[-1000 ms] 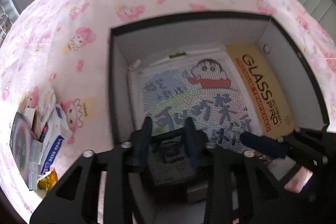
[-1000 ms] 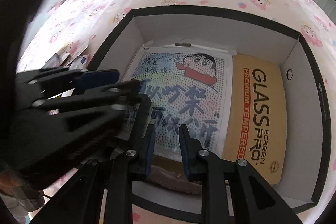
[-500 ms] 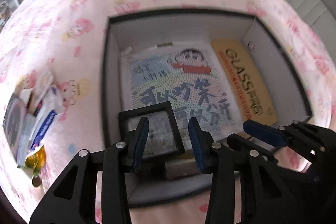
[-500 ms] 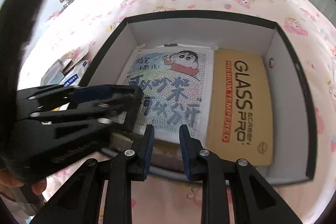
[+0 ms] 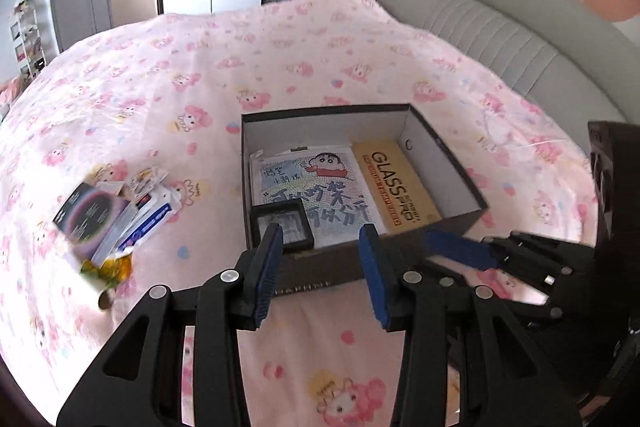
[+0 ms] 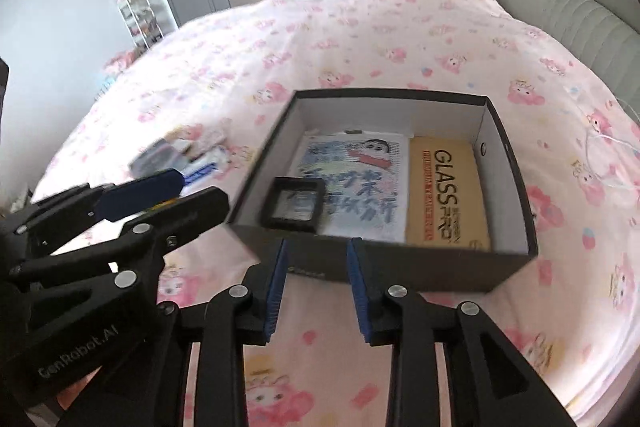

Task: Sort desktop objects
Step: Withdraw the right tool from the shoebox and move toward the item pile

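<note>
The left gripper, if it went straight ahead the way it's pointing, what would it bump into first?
Probably the near wall of the dark box. The left gripper, its jaws open and empty, aims down at that edge, with the small black-framed case just beyond inside. Depth is hard to judge.

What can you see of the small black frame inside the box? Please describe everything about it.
The small black frame is square, with a thick dark border, probably plastic, around a clear, shiny window; what is behind the window is too blurred to read. It lies flat in the near left corner of the box, close to the side wall, and it overlaps the lower left corner of the cartoon sheet. Neither pair of tongs touches it.
</note>
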A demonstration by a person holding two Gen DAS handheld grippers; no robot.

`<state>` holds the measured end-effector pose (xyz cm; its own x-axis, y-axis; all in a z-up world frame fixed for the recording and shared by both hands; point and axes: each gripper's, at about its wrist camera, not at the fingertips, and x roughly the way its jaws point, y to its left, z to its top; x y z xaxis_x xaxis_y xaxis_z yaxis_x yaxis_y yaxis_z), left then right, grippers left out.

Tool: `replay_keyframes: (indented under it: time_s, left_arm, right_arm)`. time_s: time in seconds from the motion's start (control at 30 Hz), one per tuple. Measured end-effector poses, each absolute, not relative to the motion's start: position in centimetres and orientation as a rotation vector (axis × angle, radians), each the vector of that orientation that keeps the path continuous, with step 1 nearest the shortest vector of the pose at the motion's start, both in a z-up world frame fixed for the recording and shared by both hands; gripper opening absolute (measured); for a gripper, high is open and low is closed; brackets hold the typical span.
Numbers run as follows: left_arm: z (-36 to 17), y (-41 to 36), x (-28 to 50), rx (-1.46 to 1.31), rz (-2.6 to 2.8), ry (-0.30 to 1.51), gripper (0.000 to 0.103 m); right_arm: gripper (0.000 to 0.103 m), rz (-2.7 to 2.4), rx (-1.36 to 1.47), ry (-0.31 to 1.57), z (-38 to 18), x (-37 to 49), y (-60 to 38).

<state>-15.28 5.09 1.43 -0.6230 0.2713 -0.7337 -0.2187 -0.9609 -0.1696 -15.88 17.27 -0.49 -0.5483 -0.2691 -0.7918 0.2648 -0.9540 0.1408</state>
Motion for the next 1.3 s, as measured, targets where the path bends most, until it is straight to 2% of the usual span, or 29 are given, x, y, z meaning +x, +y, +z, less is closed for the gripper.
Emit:
replay_keyframes:
  time_s: [0.3, 0.63, 1.3]
  left_arm:
    - [2.5, 2.5, -8.1, -1.123, 2.642, -0.112, 0.047]
    - [3.2, -0.6, -3.2, -1.049, 2.673, -0.135, 0.047]
    - [0.3, -8.5, 0.1, -1.11, 2.777, -0.243, 0.047]
  right_arm:
    - [0.028, -2.552, 1.241, -0.056, 0.3, -9.5, 16.0]
    - [0.028, -2.557, 1.212, -0.111, 1.1, -5.6, 14.0]
    - [0.028, -2.452, 1.219, 0.07, -0.3, -4.4, 5.4]
